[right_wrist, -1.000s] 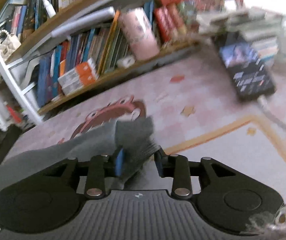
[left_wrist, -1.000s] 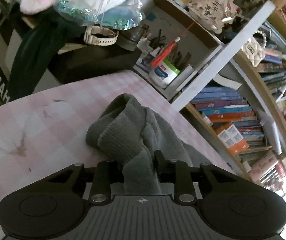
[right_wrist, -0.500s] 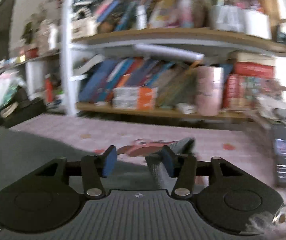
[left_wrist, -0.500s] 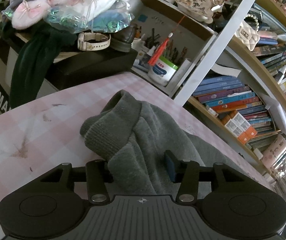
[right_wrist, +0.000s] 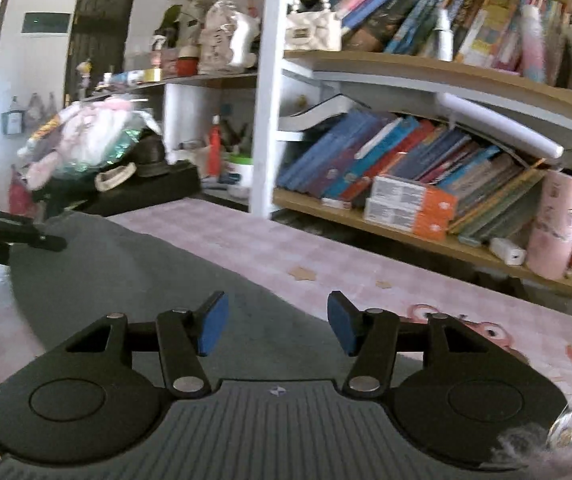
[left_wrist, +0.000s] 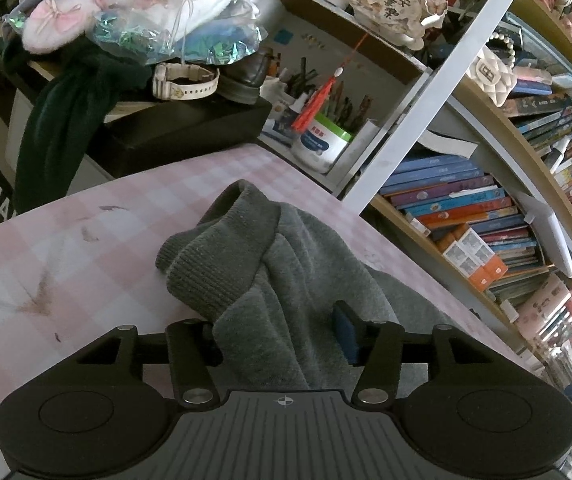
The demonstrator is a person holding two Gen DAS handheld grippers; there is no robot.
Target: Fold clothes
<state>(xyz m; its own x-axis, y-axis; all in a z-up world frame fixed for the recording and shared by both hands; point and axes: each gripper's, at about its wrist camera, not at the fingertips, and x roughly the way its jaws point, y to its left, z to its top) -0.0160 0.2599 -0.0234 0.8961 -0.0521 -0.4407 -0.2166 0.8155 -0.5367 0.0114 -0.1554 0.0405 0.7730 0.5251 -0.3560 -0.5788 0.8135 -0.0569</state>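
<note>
A grey knitted sweater lies bunched on the pink checked table, its ribbed cuff folded over in front. My left gripper straddles the bunched cloth. Its jaws are opening and the cloth lies loose between them, covering the left pad. In the right wrist view the same sweater spreads flat and dark across the table. My right gripper hovers over its near part, open, both blue pads bare with nothing between them. The left gripper's black body shows at the far left edge.
A bookshelf packed with books runs along the table's far side. A black case piled with plush toys and a shiny bag stands at the table's end. Beside it is a white tub of pens. A pink cylinder stands on the low shelf.
The left jaws have spread and let go of the sweater fold. The right gripper has opened, dropped the grey cloth edge, rolled level and swung along the table over the flat sweater.
</note>
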